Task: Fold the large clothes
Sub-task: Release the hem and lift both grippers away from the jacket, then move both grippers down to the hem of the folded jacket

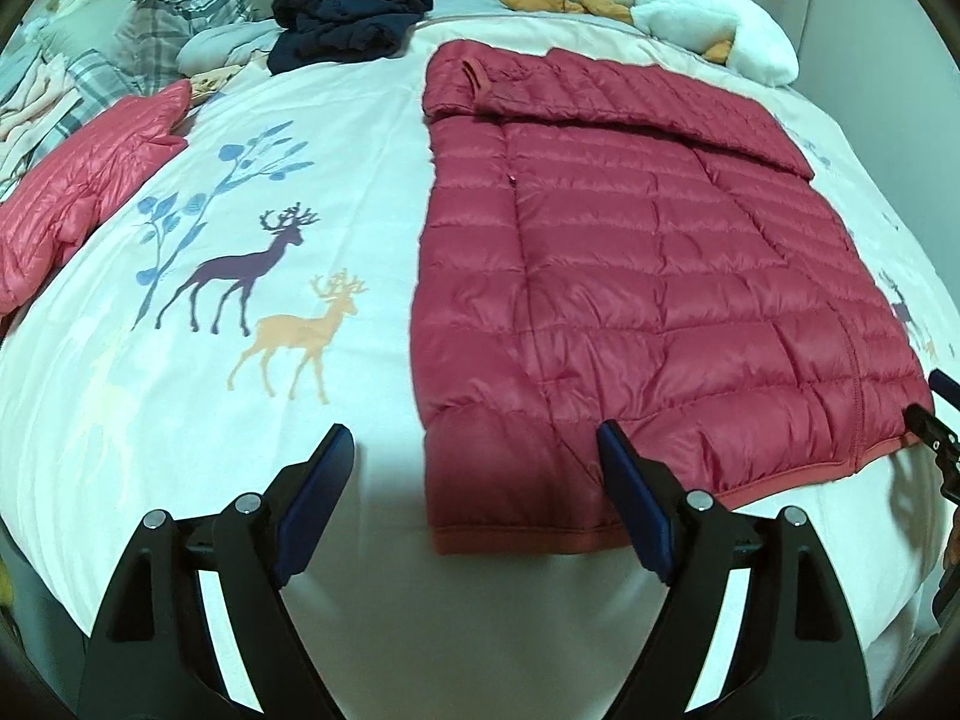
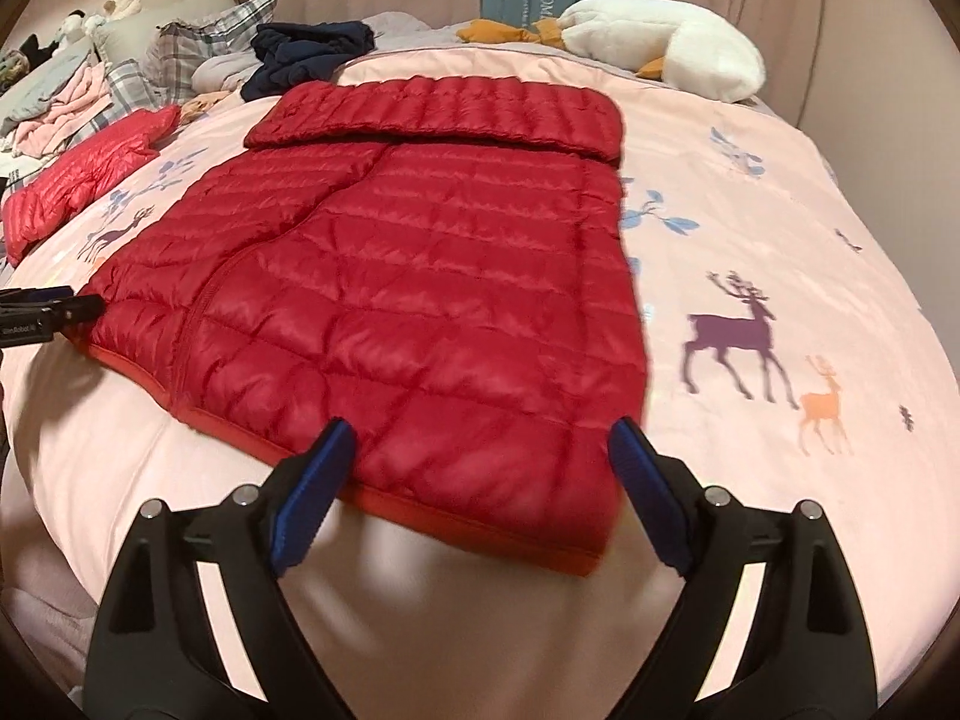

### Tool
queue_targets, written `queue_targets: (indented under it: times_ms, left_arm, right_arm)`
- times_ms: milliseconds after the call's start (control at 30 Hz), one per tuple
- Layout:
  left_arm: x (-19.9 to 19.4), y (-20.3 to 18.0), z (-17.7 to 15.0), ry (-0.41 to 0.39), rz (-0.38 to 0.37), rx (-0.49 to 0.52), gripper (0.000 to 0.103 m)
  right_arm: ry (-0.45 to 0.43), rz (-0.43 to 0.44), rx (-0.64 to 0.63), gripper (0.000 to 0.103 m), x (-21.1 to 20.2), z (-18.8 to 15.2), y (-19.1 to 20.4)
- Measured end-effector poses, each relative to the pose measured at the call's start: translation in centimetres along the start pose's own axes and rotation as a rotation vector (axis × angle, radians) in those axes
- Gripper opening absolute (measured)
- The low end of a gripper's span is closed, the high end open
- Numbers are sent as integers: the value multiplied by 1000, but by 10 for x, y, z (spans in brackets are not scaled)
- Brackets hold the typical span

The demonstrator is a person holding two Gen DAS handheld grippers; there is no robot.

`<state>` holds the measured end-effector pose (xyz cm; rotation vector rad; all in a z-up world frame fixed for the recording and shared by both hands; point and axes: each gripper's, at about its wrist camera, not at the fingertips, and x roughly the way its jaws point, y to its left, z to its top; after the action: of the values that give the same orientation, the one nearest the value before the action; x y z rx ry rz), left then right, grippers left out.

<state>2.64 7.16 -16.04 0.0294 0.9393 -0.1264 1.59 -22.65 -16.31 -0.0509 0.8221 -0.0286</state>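
Red jacket (image 1: 630,276) lies flat, partly folded, on the deer-print bedspread (image 1: 252,396), while the left gripper (image 1: 477,495) and right gripper (image 2: 480,489) hover wide apart and empty over its near hem.

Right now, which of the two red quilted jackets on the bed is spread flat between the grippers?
The darker red jacket near the bed's front edge is spread flat. The pinker jacket lies crumpled far left, beside the plaid pillows.
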Motion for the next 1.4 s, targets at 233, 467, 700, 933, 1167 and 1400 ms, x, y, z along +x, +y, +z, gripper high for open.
queue_targets:
  times_ms: [233, 467, 700, 933, 1167, 1400]
  left_arm:
    - [-4, 15, 0, -14, -3, -55, 85]
    - [-3, 34, 3, -7, -76, -150, 85]
    - [4, 44, 4, 6, -293, -262, 85]
    - [15, 34, 3, 18, -419, -249, 85]
    - [29, 35, 4, 26, -503, -288, 91]
    - [46, 44, 19, 41, -620, -348, 91]
  right_arm:
    - [5, 0, 152, 89, -8, -11, -42]
    - [-13, 141, 365, 89, -10, -16, -75]
    - [3, 254, 471, 90, 2, -15, -81]
    - [19, 280, 486, 91, 12, -18, -80]
    - [28, 308, 468, 94, 21, -13, -74]
    - [29, 354, 485, 94, 34, -1, -72]
